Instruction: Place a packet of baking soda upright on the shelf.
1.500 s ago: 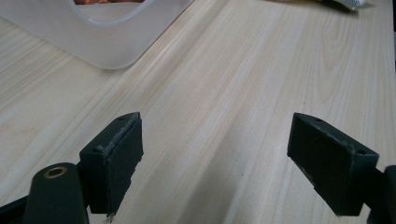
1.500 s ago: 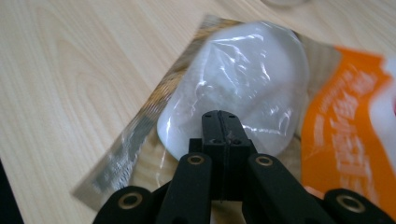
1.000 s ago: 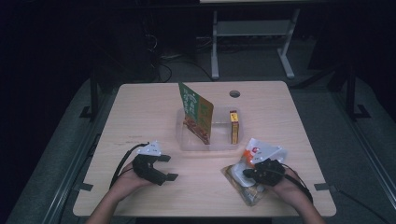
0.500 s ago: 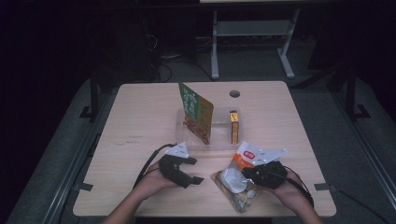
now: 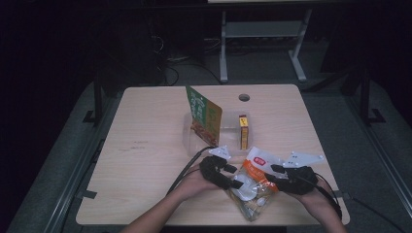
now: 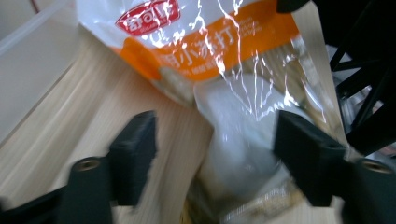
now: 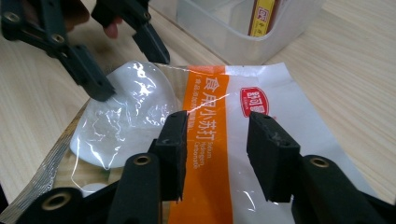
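A pale wood desk (image 5: 145,145) with a round cable hole (image 5: 244,97) stands on grey floor (image 5: 58,160). Behind it the room is dark; a white metal frame (image 5: 260,43) and loose cables (image 5: 170,53) sit in shadow.

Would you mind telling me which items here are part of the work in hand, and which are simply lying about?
In hand:
- snack bag, flat on the table
- left gripper, jaws open at the bag's edge
- right gripper, jaws open over the bag

Lying about:
- clear tub
- green packet standing in it
- yellow box in it
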{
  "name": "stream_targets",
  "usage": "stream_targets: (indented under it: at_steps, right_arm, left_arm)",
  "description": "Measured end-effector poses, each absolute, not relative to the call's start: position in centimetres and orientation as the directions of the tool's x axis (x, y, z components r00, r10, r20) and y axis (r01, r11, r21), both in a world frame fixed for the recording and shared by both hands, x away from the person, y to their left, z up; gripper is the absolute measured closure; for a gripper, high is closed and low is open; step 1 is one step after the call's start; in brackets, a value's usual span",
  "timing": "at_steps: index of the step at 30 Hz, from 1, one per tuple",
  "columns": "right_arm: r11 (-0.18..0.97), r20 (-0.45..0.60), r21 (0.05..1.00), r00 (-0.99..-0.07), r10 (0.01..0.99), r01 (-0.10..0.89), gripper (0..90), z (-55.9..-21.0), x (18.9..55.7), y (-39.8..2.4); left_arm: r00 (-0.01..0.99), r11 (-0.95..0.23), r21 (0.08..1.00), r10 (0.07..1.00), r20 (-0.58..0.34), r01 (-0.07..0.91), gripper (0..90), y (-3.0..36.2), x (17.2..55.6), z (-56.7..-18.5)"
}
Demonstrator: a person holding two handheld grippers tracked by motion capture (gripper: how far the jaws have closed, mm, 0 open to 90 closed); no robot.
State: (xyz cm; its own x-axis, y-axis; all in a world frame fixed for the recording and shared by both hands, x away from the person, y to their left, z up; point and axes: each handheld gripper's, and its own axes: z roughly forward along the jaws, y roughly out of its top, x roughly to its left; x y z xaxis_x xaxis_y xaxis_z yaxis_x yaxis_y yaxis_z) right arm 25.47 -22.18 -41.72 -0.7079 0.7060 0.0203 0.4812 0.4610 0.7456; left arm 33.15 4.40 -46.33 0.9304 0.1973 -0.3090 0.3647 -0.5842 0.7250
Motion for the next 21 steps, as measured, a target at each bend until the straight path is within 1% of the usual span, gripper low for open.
stream_targets:
  at_steps: [5, 7, 10, 13, 14, 18, 21]
  right_arm:
    - [0.466, 0.010, 0.746, -0.708, 0.706, 0.475, 56.1, -41.7, 25.6, -22.1]
    - [0.462, 0.009, 0.751, -0.707, 0.707, 0.471, 55.9, -41.6, 25.6, -22.0]
    - [0.458, 0.005, 0.758, -0.706, 0.708, 0.464, 55.0, -41.5, 25.6, -21.9]
    - [0.450, 0.000, 0.767, -0.701, 0.713, 0.457, 52.7, -41.3, 25.5, -22.0]
    - [0.449, 0.000, 0.768, -0.701, 0.713, 0.457, 51.7, -41.3, 25.5, -22.1]
    - [0.426, -0.001, 0.789, -0.693, 0.721, 0.442, 49.0, -40.8, 25.3, -22.4]
    - [0.403, 0.004, 0.806, -0.686, 0.727, 0.432, 47.5, -40.5, 25.2, -22.8]
  left_arm:
    - [0.911, -0.585, 0.707, 0.157, -0.381, 0.397, 47.5, 3.6, 33.6, -47.3]
    - [0.899, -0.582, 0.701, 0.136, -0.416, 0.412, 57.2, 3.3, 33.5, -47.5]
    - [0.907, -0.582, 0.710, 0.131, -0.401, 0.397, 70.7, 3.3, 33.5, -47.4]
    - [0.902, -0.557, 0.724, 0.121, -0.415, 0.407, 83.4, 3.5, 33.5, -47.2]
    - [0.907, -0.558, 0.729, 0.116, -0.404, 0.396, 86.3, 3.6, 33.4, -47.0]
    - [0.932, -0.563, 0.751, 0.108, -0.346, 0.344, 88.4, 4.0, 32.4, -46.0]
    - [0.939, -0.569, 0.754, 0.107, -0.327, 0.327, 88.8, 4.6, 31.9, -45.5]
